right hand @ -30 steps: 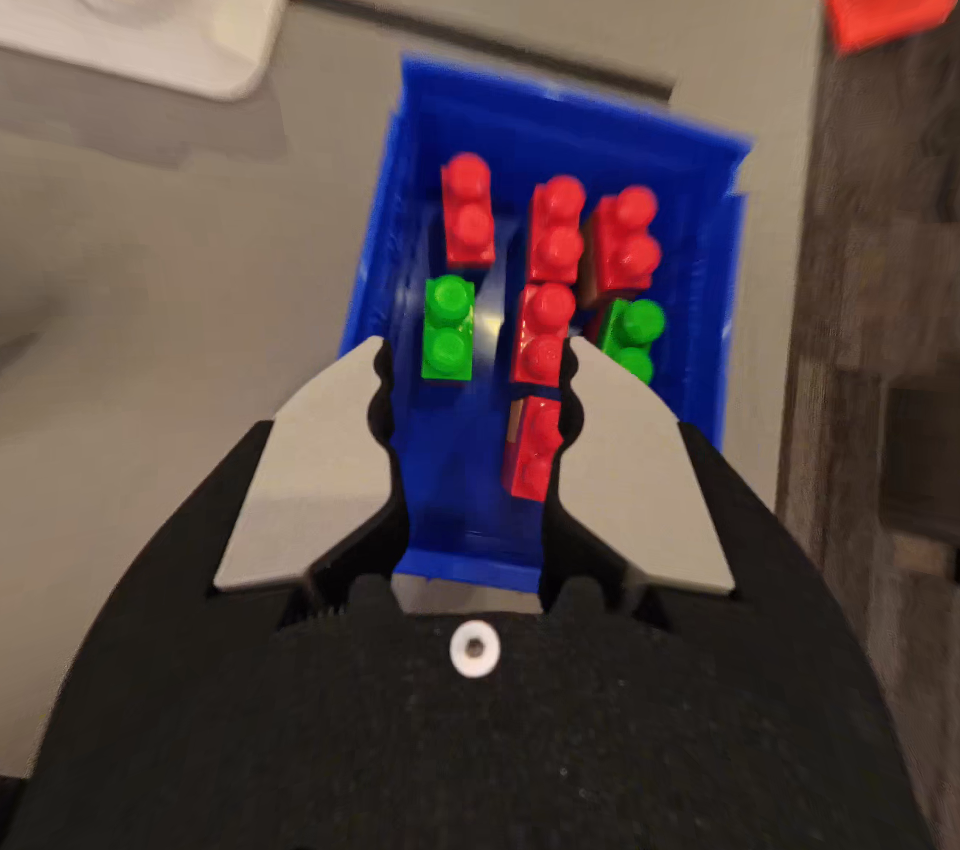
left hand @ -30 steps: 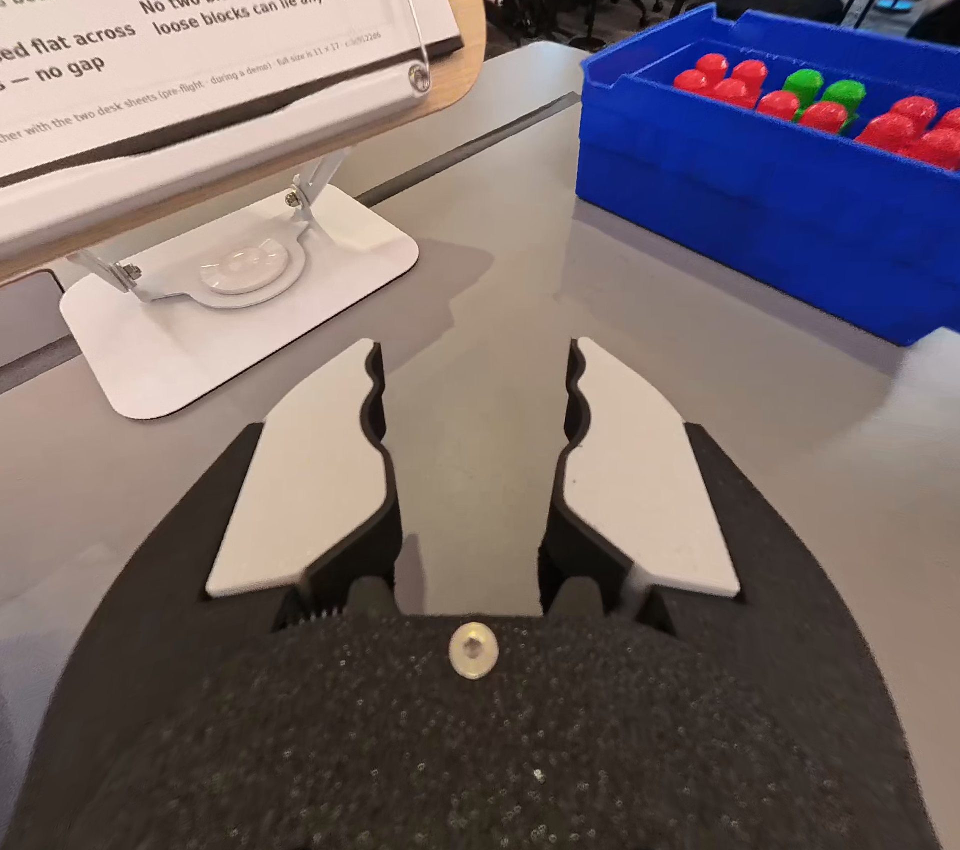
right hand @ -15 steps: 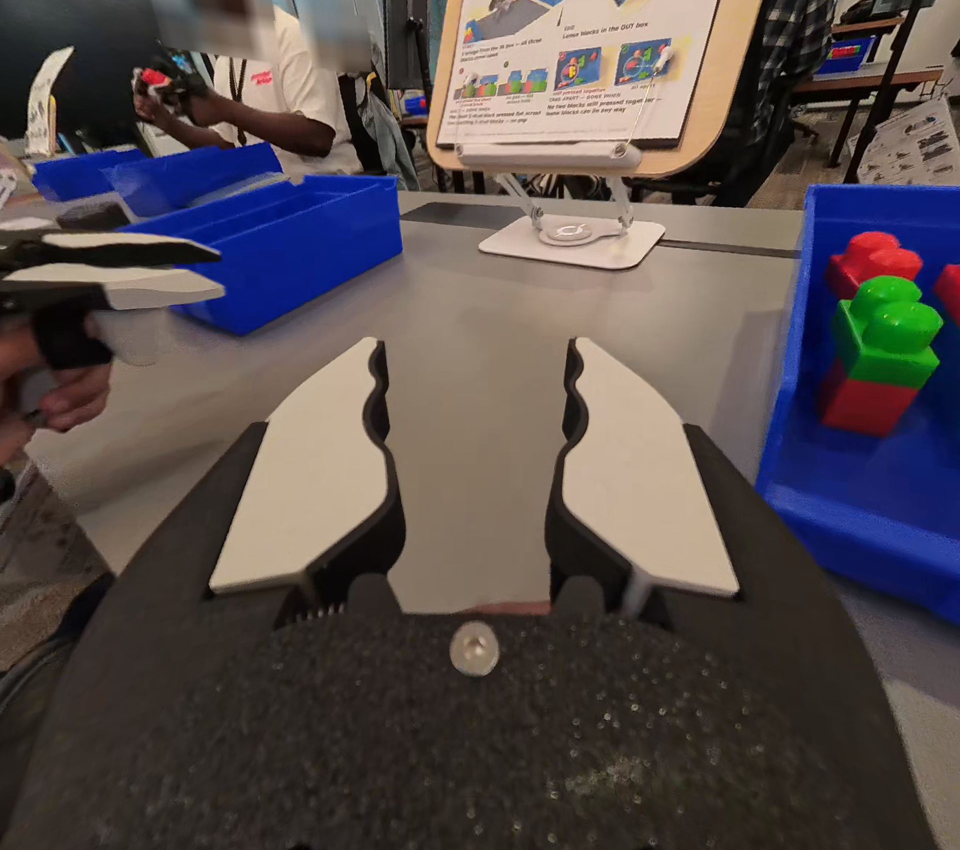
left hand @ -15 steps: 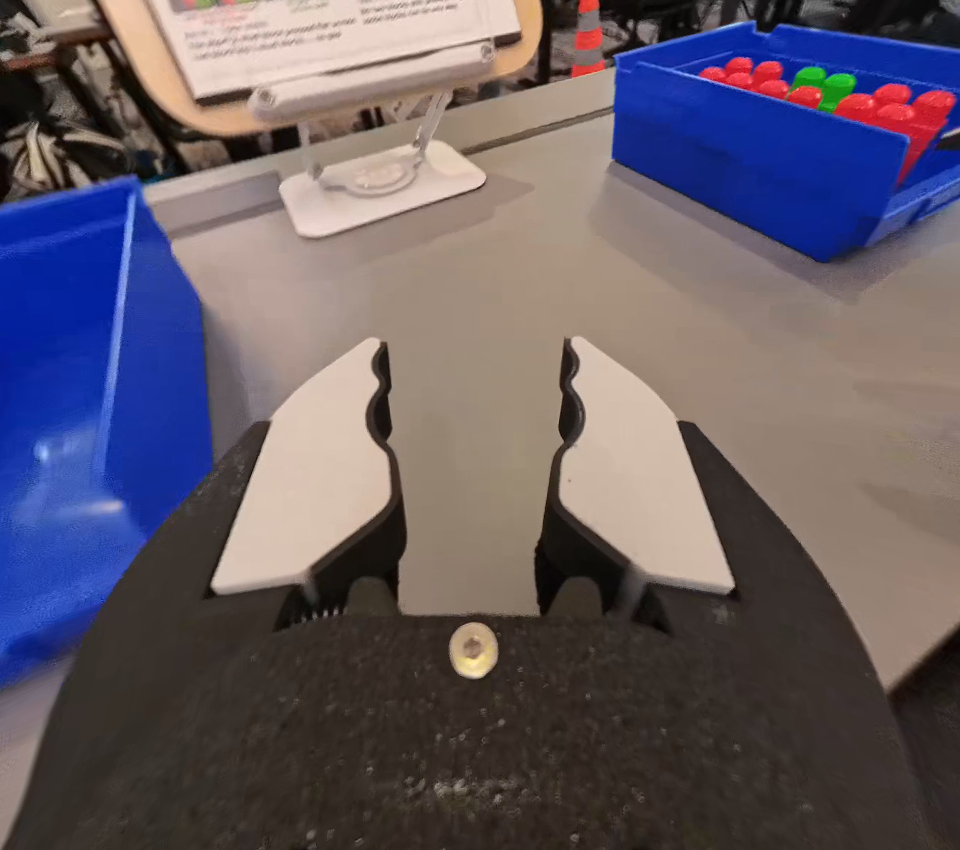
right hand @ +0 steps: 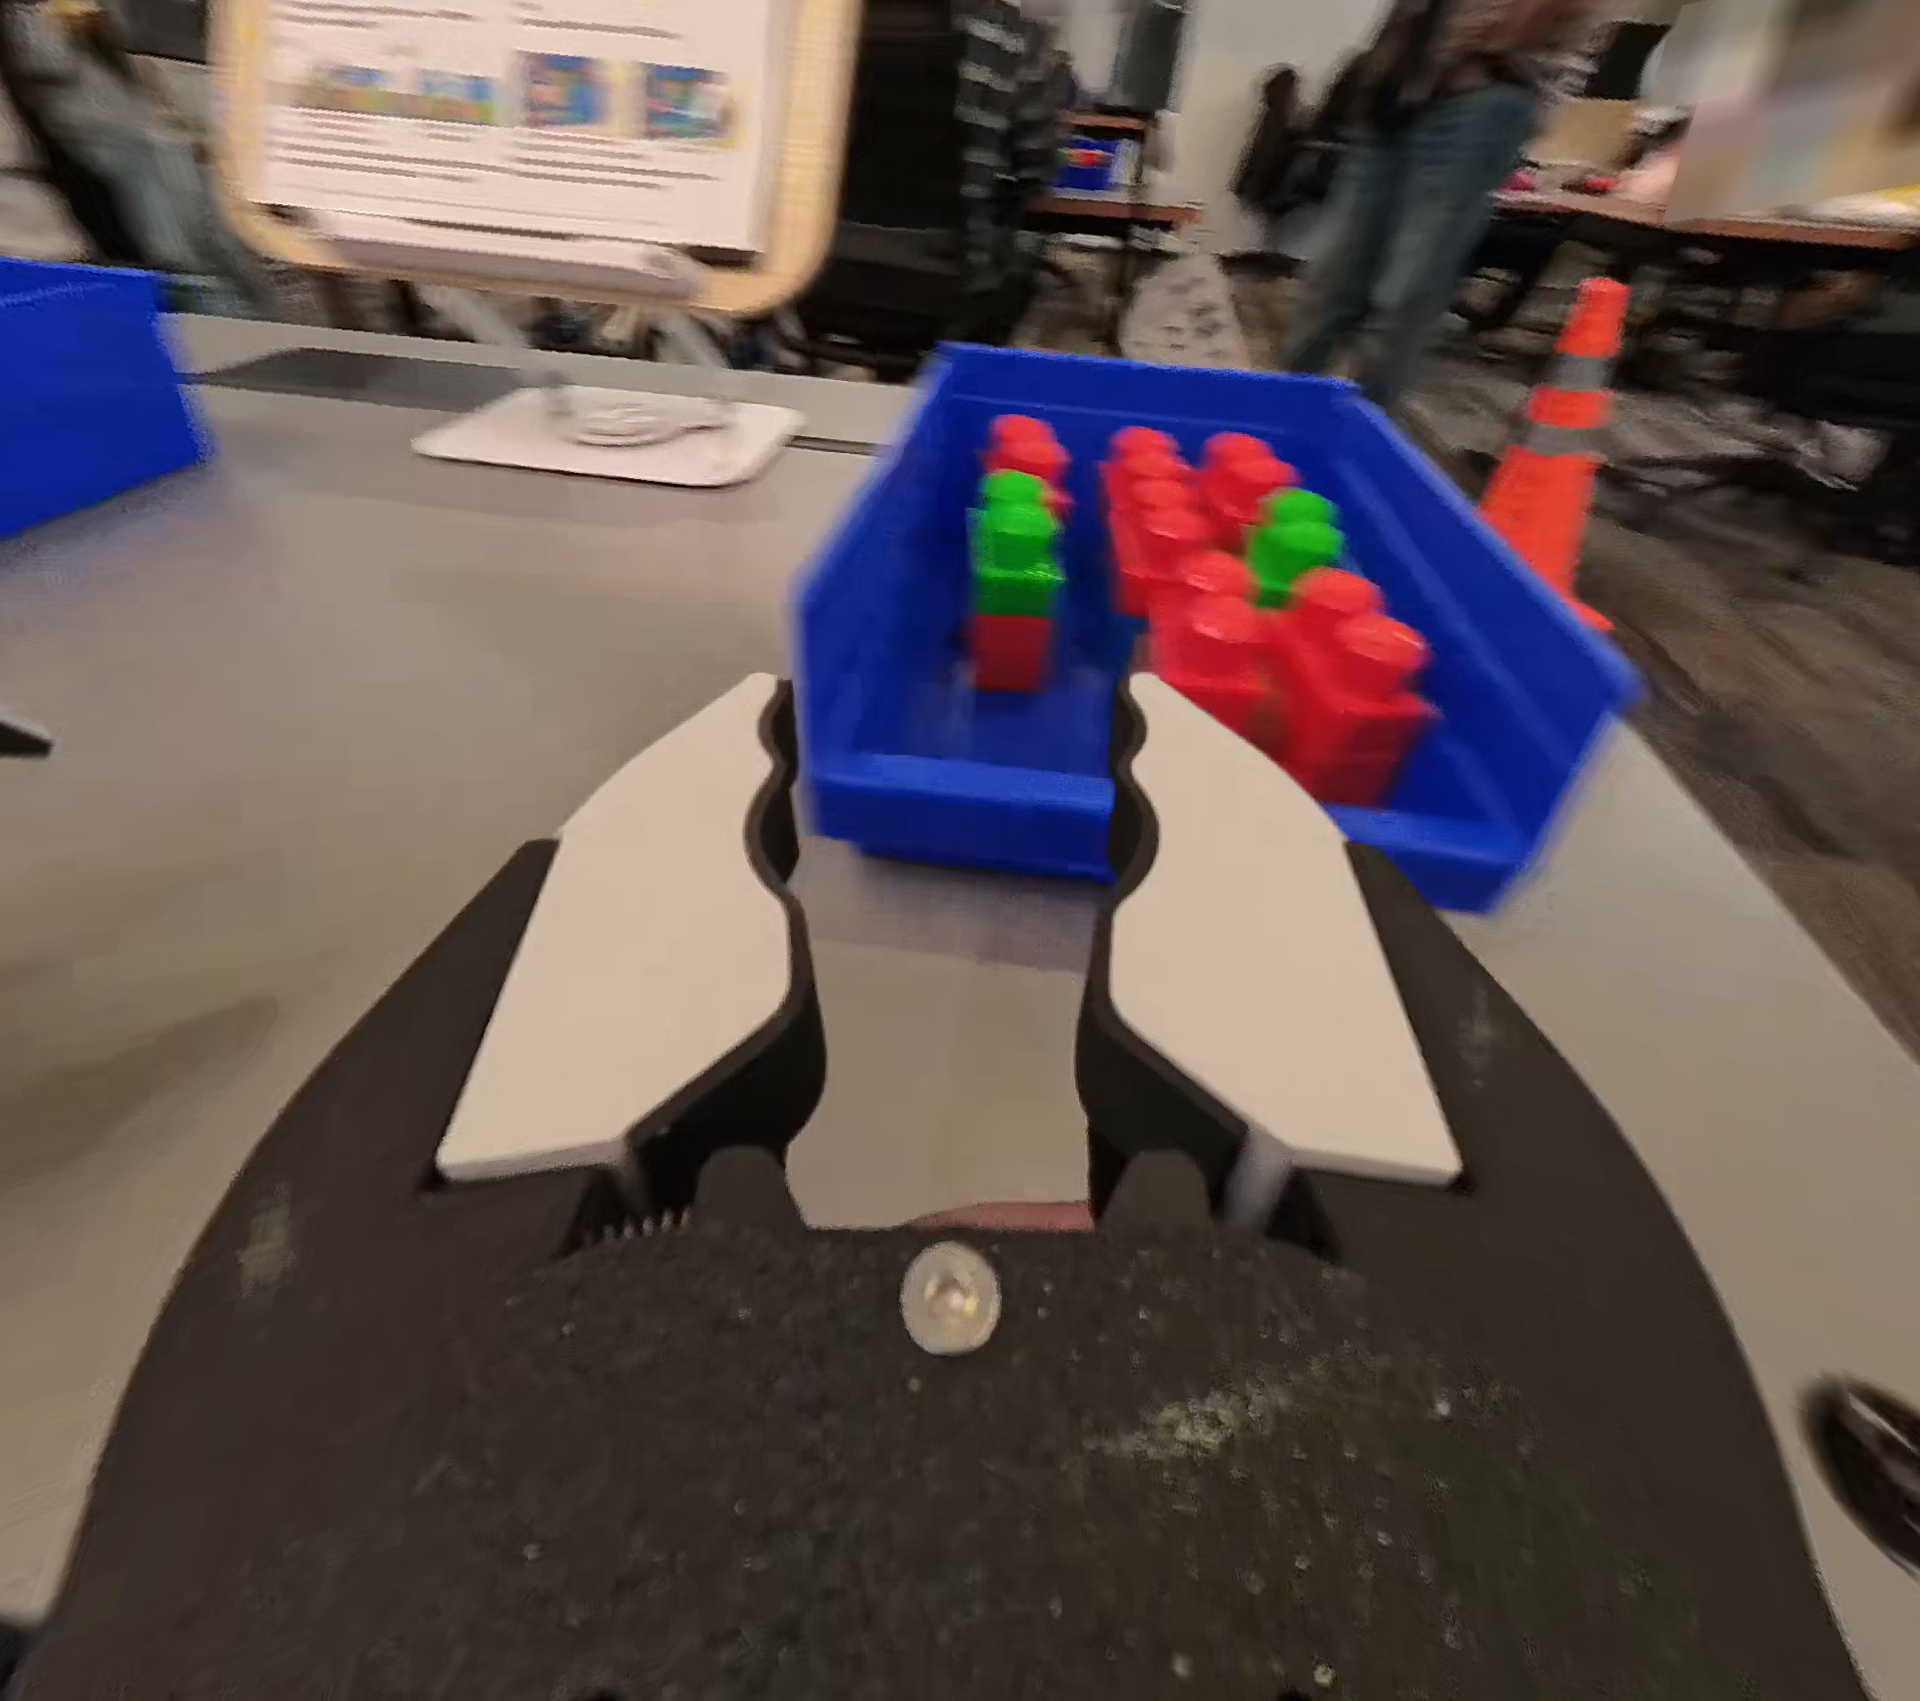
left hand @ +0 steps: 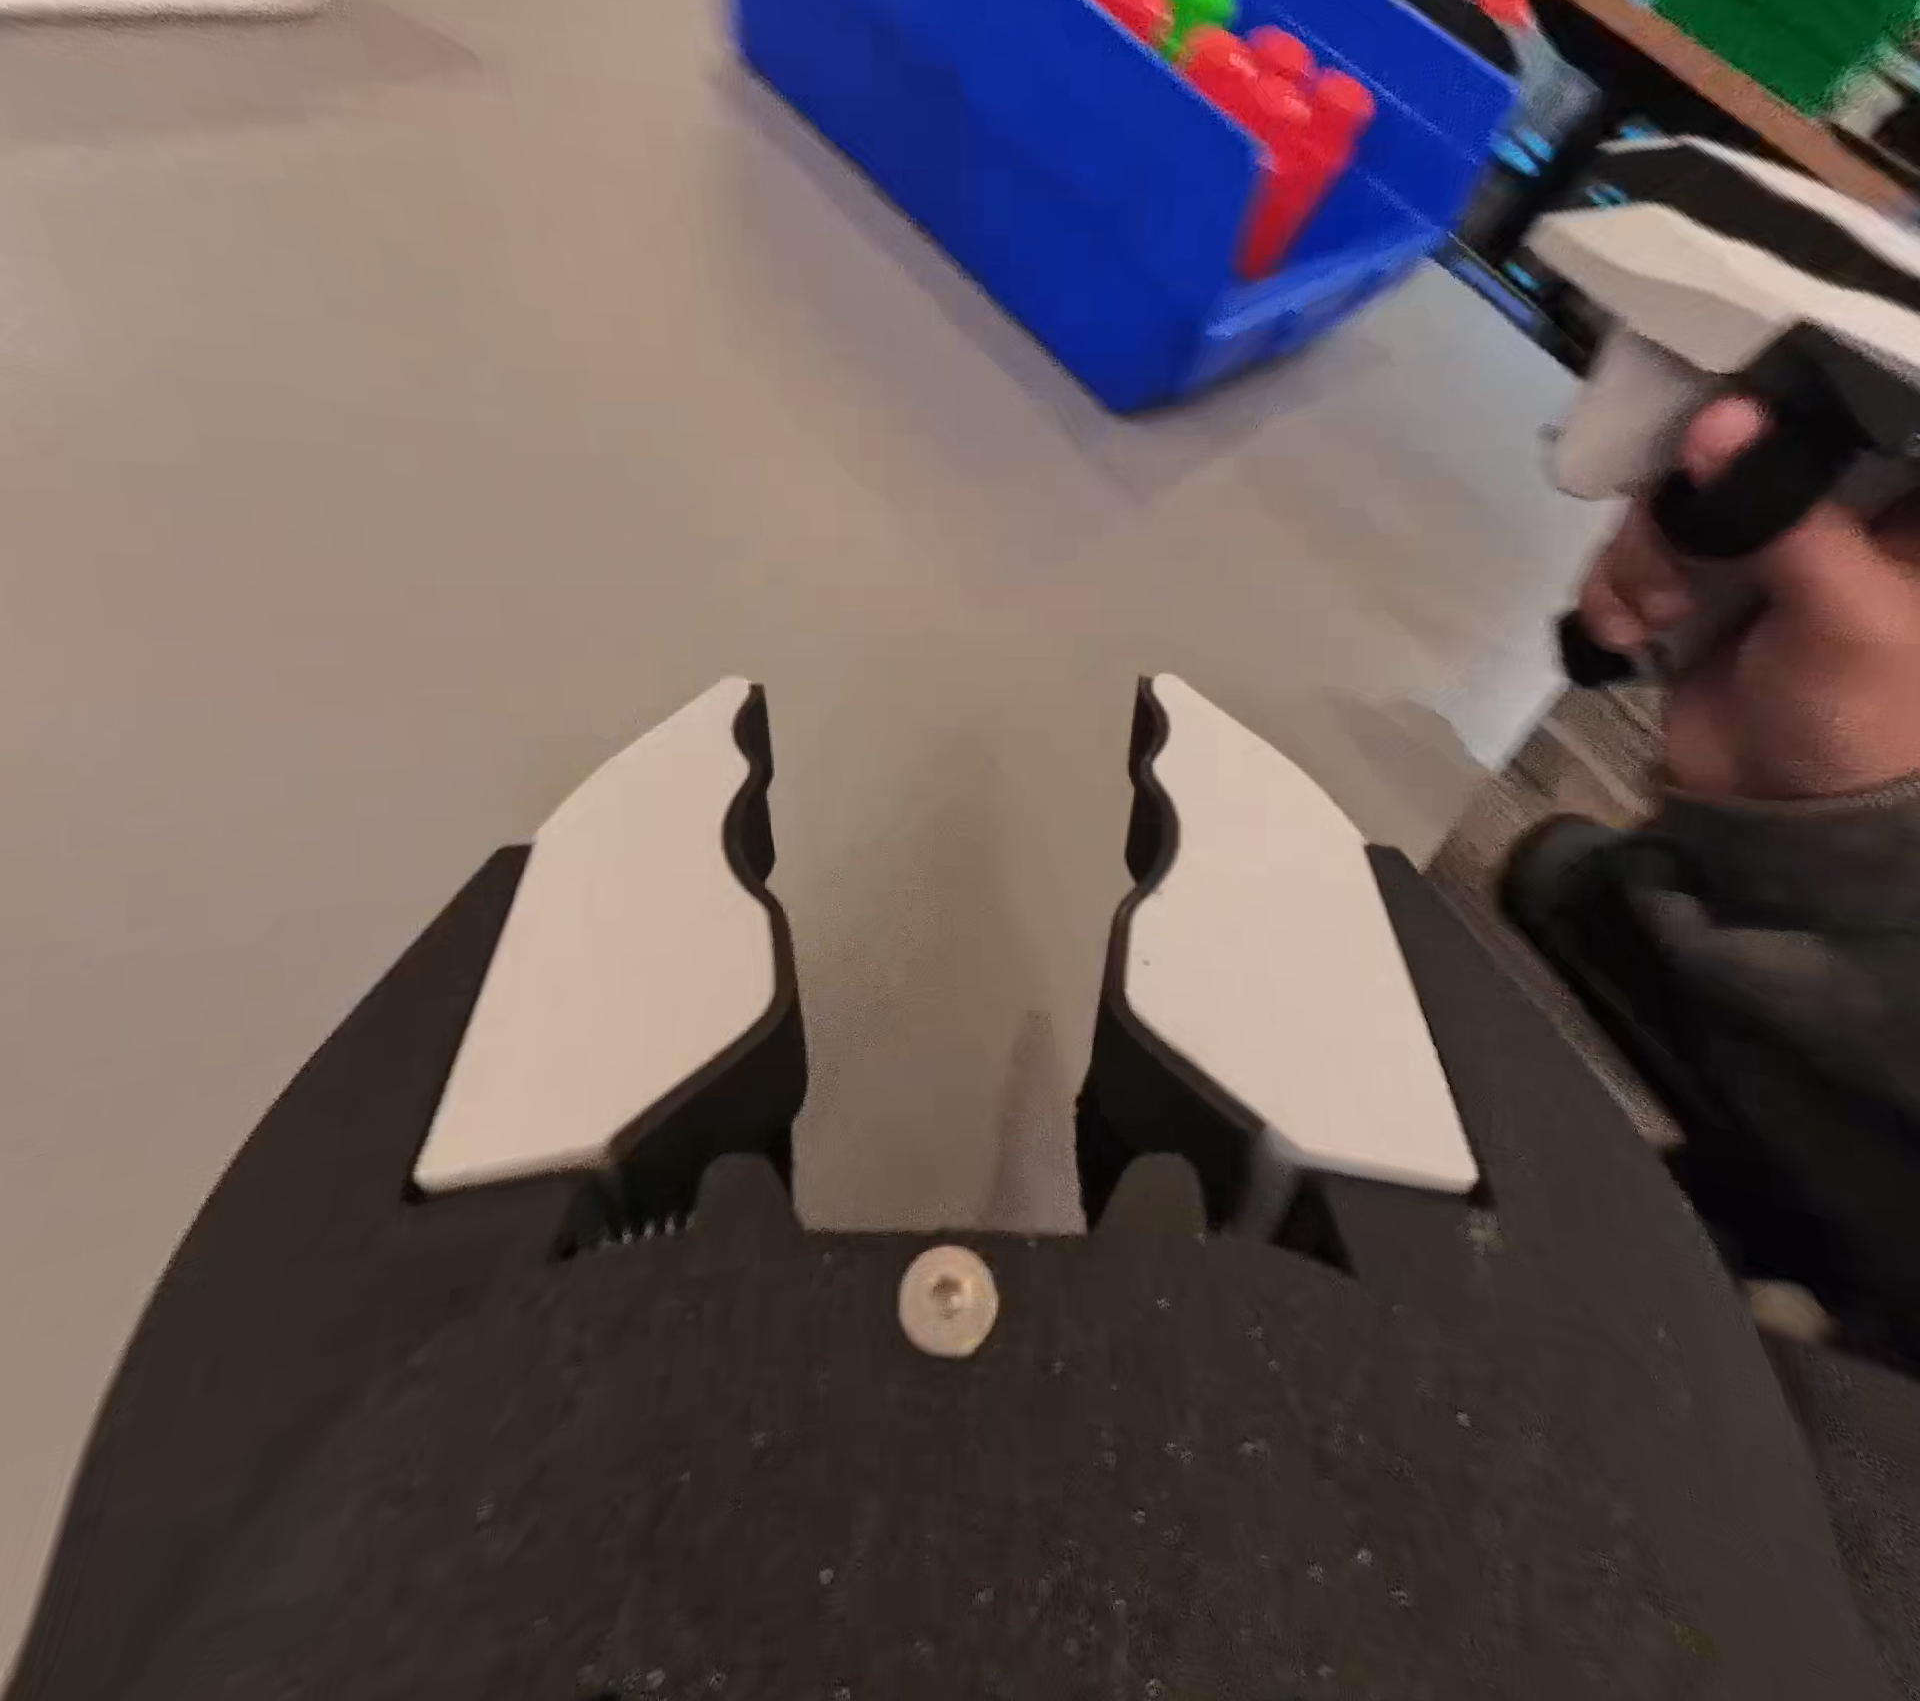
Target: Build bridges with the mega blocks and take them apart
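With both your left tongs (left hand: 951,695) and right tongs (right hand: 951,695) spread and empty, every mega block (right hand: 1195,571) sits in the blue bin (right hand: 956,804) on the tabletop (left hand: 416,404), so I judge no bridge begun.

left gripper (left hand: 951,778): black grainy body, white finger plates with wavy inner edges, silver screw showing behind the fingers
right gripper (right hand: 948,768): looking identical
sleeve (left hand: 1787,830): dark, sitting right of left gripper
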Demonstrator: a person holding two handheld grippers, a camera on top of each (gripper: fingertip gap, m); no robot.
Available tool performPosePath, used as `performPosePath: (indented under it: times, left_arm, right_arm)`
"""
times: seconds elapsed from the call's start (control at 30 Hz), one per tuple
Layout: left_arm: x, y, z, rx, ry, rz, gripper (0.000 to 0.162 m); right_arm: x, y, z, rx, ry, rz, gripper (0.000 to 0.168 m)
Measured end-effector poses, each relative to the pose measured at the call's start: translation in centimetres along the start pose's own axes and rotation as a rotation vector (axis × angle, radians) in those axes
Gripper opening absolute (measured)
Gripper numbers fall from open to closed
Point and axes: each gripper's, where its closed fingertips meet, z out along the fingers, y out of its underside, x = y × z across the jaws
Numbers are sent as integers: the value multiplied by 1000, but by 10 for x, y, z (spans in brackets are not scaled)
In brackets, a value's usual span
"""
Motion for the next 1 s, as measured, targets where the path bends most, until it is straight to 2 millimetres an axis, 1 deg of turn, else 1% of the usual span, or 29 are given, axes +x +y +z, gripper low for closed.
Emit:
performPosePath:
  times: [0.03, 0.07, 0.1, 0.13, 0.17, 0.2, 0.27, 0.3, 0.37, 0.4, 0.43, 0.47, 0.53, 0.67, 0.73, 0.8, 0.9, 0.93, 0.97, 1.0]
  left_arm:
    - [24, -7, 26, -36, 67, -2, 66]
    - [44, -15, 51, -60, 107, 2, 69]
    - [61, -23, 76, -74, 117, 21, 77]
    - [74, -32, 98, -74, 98, 49, 82]
    - [82, -43, 118, -62, 59, 82, 88]
    - [86, -55, 134, -36, 8, 114, 93]
    - [81, -80, 158, 41, -117, 151, 91]
    - [78, -85, 169, 54, -153, 138, 89]
    - [74, -82, 188, 3, -153, 75, 78]
    - [70, -80, 192, -15, -153, 35, 73]
    - [65, -79, 193, -12, -147, 2, 67]
    - [60, -81, 192, 0, -141, -17, 58]
    - [48, -81, 187, -11, -130, -16, 35]
    - [9, -85, 167, -8, -215, -29, 17]
    - [-5, -84, 155, 5, -255, -45, 11]
    - [-7, -80, 146, 13, -278, -41, 7]
    - [-6, -73, 134, 32, -318, 6, 4]
    - [-5, -72, 130, 38, -322, 18, 3]
    - [-3, -69, 128, 36, -317, 28, 4]
    - [-2, -67, 125, 25, -316, 38, 5]
  right_arm:
    - [22, 7, -1, -17, 57, 26, 57]
    - [41, 14, -2, -31, 96, 63, 57]
    - [56, 20, -3, -46, 120, 108, 57]
    - [66, 26, -5, -61, 128, 152, 58]
    - [74, 29, -6, -67, 131, 189, 58]
    - [81, 31, -8, -65, 141, 216, 58]
    - [90, 34, -10, -70, 150, 239, 58]
    - [93, 36, -11, -77, 158, 238, 58]
    - [97, 41, -11, -101, 174, 225, 58]
    - [99, 44, -11, -113, 185, 218, 58]
    - [100, 45, -10, -121, 187, 212, 58]
    - [100, 47, -8, -130, 186, 210, 58]
    - [100, 50, -4, -150, 193, 204, 58]
    - [97, 52, 6, -185, 231, 143, 52]
    - [84, 51, 15, -192, 188, 145, 49]
    - [70, 55, 25, -225, 162, 135, 48]
    - [69, 58, 34, -262, 215, 87, 41]
    - [68, 59, 35, -270, 214, 103, 45]
    - [69, 58, 35, -260, 214, 142, 40]
    - [65, 58, 34, -249, 187, 173, 24]
